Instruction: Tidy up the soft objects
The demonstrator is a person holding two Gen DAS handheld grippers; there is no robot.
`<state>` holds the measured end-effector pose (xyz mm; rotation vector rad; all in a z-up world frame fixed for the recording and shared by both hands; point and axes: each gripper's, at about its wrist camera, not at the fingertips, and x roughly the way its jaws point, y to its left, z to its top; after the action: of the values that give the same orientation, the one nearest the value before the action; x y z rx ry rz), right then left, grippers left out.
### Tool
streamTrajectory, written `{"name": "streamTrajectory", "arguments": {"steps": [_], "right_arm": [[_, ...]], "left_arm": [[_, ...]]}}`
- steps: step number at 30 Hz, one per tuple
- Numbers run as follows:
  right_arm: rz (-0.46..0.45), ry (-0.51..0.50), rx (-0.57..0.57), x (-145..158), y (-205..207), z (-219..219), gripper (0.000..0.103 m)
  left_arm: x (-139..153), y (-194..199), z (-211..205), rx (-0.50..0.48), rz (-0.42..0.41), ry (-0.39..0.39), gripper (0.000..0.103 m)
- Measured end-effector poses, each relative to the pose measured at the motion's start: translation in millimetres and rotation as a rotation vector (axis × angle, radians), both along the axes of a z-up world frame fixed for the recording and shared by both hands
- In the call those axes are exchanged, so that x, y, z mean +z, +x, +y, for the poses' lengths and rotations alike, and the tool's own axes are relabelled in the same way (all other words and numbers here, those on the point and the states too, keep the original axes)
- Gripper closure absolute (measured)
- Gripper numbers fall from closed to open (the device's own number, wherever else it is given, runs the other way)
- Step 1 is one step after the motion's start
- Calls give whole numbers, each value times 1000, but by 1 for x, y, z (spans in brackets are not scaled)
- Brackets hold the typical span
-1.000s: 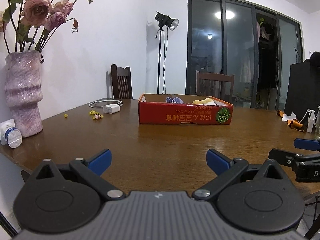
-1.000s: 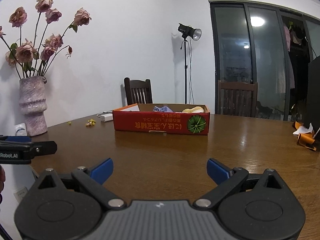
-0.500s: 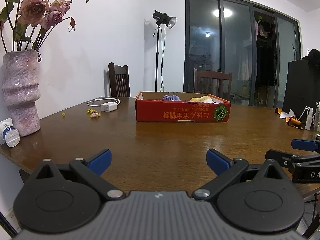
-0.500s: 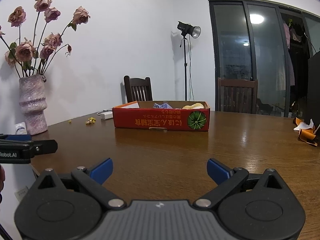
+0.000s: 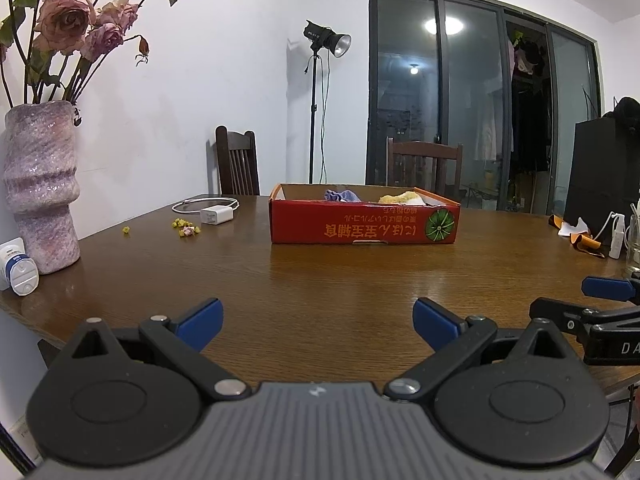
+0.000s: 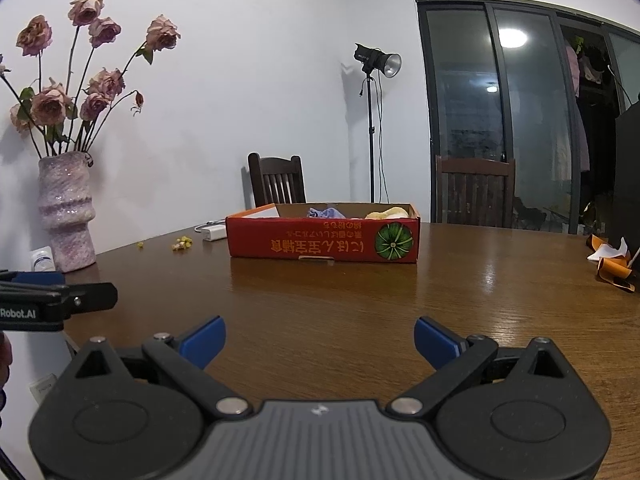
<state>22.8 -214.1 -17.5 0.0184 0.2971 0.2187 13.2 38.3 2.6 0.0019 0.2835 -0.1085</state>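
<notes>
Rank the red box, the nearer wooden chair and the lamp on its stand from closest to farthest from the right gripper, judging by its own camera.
From the right gripper:
1. Red box, on the table ahead.
2. Wooden chair, behind the box, left.
3. Lamp, by the back wall.

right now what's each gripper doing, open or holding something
Left gripper: open, holding nothing, above the table.
Right gripper: open, holding nothing.

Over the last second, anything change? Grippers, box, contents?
Little. Both camera views shifted slightly, so the hand-held grippers drifted a bit; nothing was gripped or released. The left gripper and right gripper stay open and empty above the near table edge. The red box, the purple cloth and yellow soft item inside it, and the vase have not moved.
</notes>
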Motion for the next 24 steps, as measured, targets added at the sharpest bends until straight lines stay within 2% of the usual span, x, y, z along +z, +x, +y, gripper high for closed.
{"name": "streamTrajectory", "arguments": {"steps": [24], "right_arm": [[-4,-1,-3,0,-1,-1,2]], "left_arm": [[1,2,1,-9,5,2,0]]}}
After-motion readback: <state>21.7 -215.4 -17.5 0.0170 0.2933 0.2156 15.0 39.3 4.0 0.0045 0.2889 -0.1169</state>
